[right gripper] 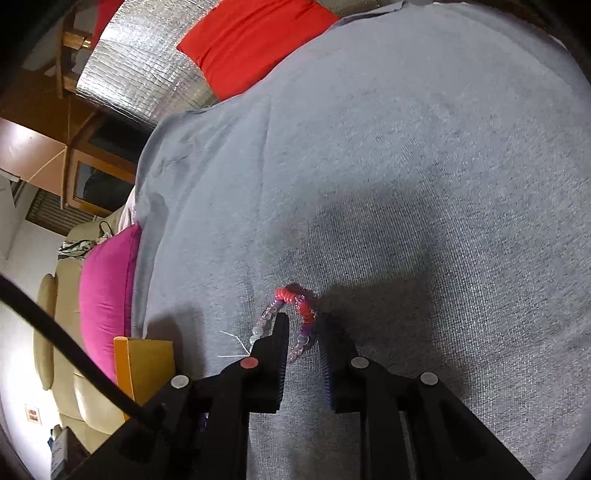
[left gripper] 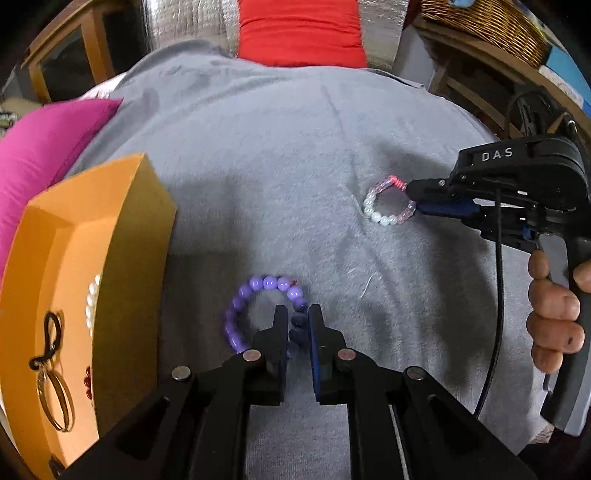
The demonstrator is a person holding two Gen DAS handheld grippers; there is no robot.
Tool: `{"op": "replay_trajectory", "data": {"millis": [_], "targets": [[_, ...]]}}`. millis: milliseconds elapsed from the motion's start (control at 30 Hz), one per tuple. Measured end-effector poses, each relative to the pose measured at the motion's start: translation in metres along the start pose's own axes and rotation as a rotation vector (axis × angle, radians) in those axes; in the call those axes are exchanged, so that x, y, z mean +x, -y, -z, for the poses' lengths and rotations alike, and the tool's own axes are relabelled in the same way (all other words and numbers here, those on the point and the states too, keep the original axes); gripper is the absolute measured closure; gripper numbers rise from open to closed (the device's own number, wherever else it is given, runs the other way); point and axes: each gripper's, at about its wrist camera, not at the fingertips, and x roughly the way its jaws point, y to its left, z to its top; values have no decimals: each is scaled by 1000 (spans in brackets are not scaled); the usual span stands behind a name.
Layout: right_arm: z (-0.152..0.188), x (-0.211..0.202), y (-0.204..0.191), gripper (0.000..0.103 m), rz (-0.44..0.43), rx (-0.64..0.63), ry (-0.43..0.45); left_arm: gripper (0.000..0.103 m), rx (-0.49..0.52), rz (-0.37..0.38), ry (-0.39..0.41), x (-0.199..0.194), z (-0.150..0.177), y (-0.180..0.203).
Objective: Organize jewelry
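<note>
A purple bead bracelet (left gripper: 258,306) lies on the grey cloth (left gripper: 277,166). My left gripper (left gripper: 297,314) has its jaws narrowly apart around the bracelet's right side, beads between the pads. A pink, white and red bead bracelet (left gripper: 388,201) lies further right. My right gripper (left gripper: 412,195) straddles its right side. In the right wrist view the right gripper (right gripper: 303,321) is open with the red and pink beads (right gripper: 301,314) between the fingers, touching neither pad clearly.
An orange box (left gripper: 122,236) stands at the left, holding white pearls (left gripper: 91,299), gold hoops (left gripper: 55,398) and a black loop. It shows in the right wrist view (right gripper: 144,365). A magenta cushion (left gripper: 44,147) and red cushion (left gripper: 299,33) border the cloth.
</note>
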Motion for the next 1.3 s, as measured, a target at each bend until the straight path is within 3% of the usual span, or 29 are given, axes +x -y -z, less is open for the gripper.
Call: {"op": "replay_trajectory", "data": {"millis": [33,200,333,600,667,767,867,1000,1133,1233,1300], "targets": [[0,0,1,84,-4,5,-1,91,-2,9,2,-2,2,-3],[0,1,2,79,-10,11,0,59,-24,50,16,-11,17,-16],[1,4,-4,79,5,-5,13,57,-27,71,10,-13,24,-19],[4,7,-13,79,31,-66,52,56,-37,70,-5,2,18,-19],[5,8,-20,90,73,-103,69,56,-27,67,1,2,18,-16],[5,9,-26,93,115,-134,91,57,-10,80,11,2,16,-11],[5,6,-29,94,125,-134,112,79,6,107,18,3,15,-6],[0,-4,-24,94,118,-117,143,87,35,140,28,4,12,6],[-6,-13,-13,94,127,-96,161,88,36,178,41,4,8,11],[-10,-18,-3,94,143,-78,164,88,-29,150,50,2,9,-4],[-12,-18,2,94,153,-66,158,83,-60,127,52,1,7,-12]]}}
